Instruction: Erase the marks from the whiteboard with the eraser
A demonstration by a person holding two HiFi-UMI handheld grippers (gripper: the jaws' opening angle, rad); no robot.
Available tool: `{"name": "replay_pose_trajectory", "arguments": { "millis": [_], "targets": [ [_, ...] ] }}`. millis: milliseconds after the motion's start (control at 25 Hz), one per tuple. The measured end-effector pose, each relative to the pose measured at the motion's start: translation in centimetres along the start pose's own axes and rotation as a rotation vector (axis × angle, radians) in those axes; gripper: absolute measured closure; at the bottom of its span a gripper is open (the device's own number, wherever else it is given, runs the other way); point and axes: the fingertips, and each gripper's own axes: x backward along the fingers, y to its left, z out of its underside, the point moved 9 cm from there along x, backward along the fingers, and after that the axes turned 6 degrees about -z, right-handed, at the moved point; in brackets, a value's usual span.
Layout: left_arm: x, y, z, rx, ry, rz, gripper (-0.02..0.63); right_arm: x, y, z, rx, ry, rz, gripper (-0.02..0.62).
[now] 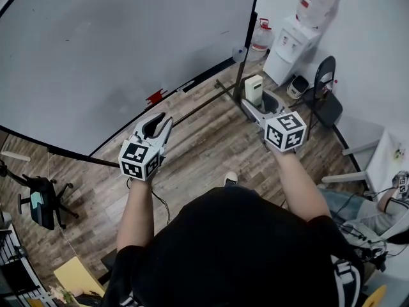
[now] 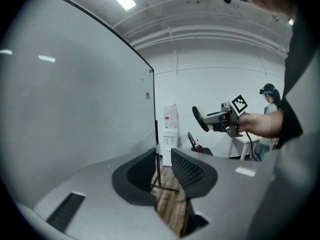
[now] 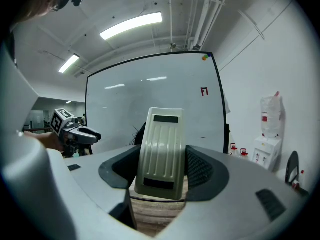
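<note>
Right gripper view: hand-held gripper (image 3: pixel 162 170) pinches eraser (image 3: pixel 161 146), unclear overhead (left hand-held gripper (image 2: pixel 164 171) spread).

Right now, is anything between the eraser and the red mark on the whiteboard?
Nothing visible: open air lies between the eraser in the right gripper and the red mark on the whiteboard; the left gripper hangs aside.

Cream eraser (image 1: pixel 254 89) in right gripper (image 1: pixel 261 109) near whiteboard (image 1: pixel 115 50); left gripper (image 1: pixel 156 123) jaws apart
</note>
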Motion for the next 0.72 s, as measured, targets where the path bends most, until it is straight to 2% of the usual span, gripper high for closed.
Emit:
{"name": "replay_pose_trajectory", "arguments": {
  "millis": [720],
  "targets": [
    [-7.8,0.1,-1.7,0.03,0.022,-0.029,0.503,-3.1,-8.1,-0.2,0.002,0.045,-0.001,0.336]
  ]
}}
